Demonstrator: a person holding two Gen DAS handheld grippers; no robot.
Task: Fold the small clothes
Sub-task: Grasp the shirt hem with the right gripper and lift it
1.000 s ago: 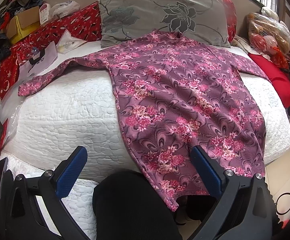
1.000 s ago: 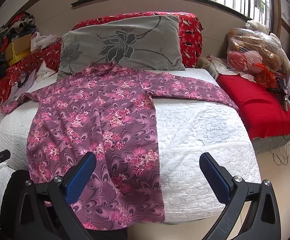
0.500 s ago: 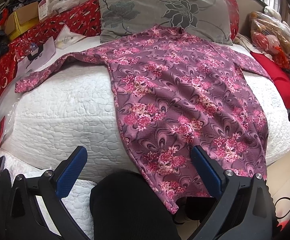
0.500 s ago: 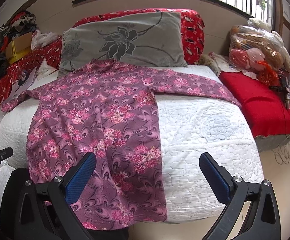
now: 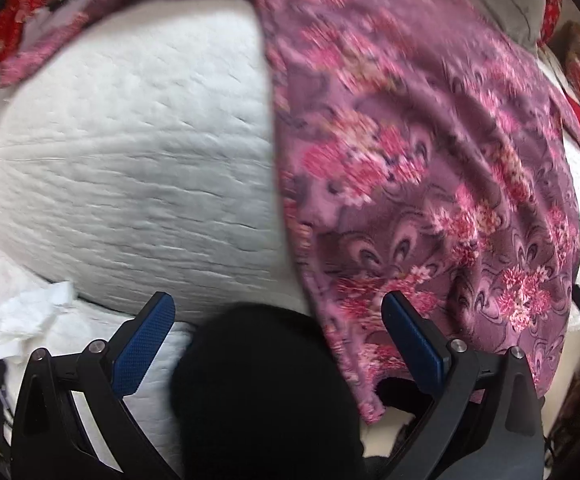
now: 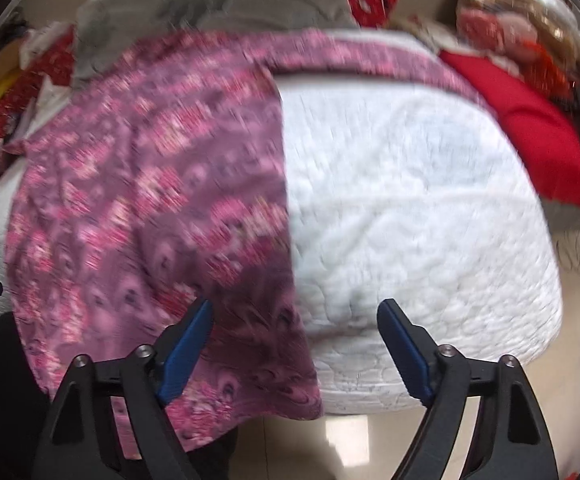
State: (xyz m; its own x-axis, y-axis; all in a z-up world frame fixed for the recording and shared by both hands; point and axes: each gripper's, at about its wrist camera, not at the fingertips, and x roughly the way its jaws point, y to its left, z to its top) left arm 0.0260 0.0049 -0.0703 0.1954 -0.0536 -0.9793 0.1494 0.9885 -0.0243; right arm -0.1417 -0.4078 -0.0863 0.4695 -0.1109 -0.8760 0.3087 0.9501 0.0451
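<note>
A purple long-sleeved garment with pink flowers (image 5: 430, 168) lies spread on a white quilted mattress (image 5: 129, 160), its hem hanging over the front edge. My left gripper (image 5: 277, 304) is open just above the hem's left corner. The garment's left edge runs down between its fingers, close to the right blue pad (image 5: 410, 340). In the right wrist view, my right gripper (image 6: 296, 312) points down at the garment (image 6: 149, 200), and its jaws are closing. The hem's right edge hangs between them without touching either pad. Both views are motion-blurred.
A person's dark-clad leg (image 5: 265, 392) sits under the left gripper. Crumpled white tissue (image 5: 29, 320) lies at the lower left. A grey flowered pillow (image 6: 209, 0) is at the bed's head. A red cushion (image 6: 530, 120) and bags lie to the right, with pale floor (image 6: 350, 440) below.
Both grippers have dropped and tipped downward, closing in on the hem at the bed's front edge. The right jaws stand narrower than before; the left jaws are unchanged.
</note>
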